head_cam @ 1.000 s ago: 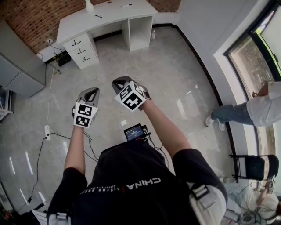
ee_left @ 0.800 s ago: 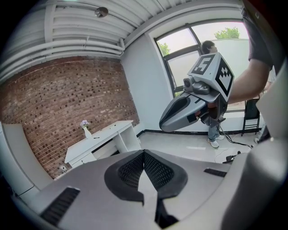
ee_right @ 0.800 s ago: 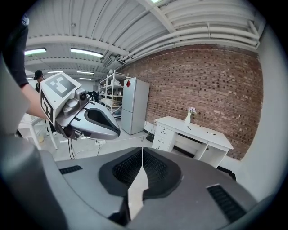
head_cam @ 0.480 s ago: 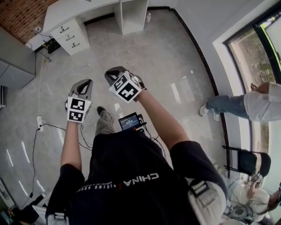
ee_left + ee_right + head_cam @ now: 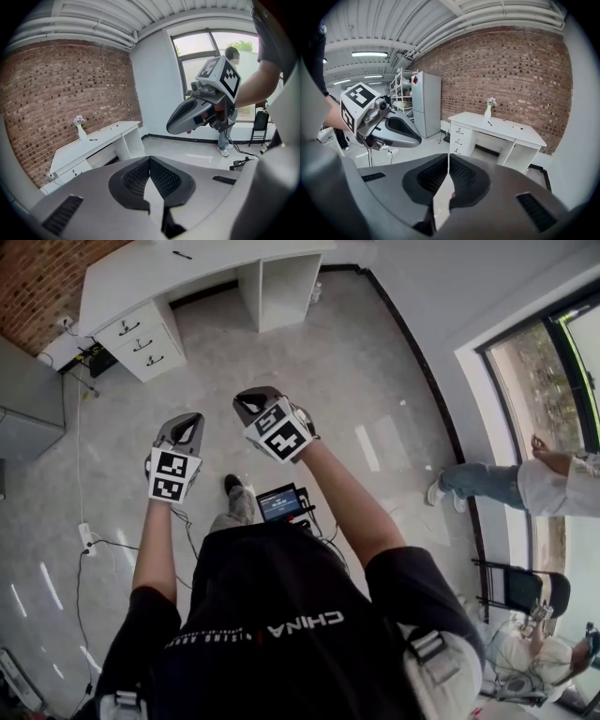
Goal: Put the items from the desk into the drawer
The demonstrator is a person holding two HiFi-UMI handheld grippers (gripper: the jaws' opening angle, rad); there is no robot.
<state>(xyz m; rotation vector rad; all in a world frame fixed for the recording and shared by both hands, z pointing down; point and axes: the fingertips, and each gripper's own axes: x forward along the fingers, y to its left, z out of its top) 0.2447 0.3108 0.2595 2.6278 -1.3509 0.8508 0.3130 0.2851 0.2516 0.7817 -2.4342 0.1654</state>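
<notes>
Left gripper (image 5: 190, 420) and right gripper (image 5: 251, 401), both pressed together and empty, carried a step nearer yet well short of the desk (image 5: 141, 273); collection not begun.

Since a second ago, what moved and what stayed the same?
The person's dark shoe has stepped into sight below the grippers, and the white desk with drawers has slid leftward in the head view. The left gripper and right gripper stay raised, jaws shut, holding nothing.
</notes>
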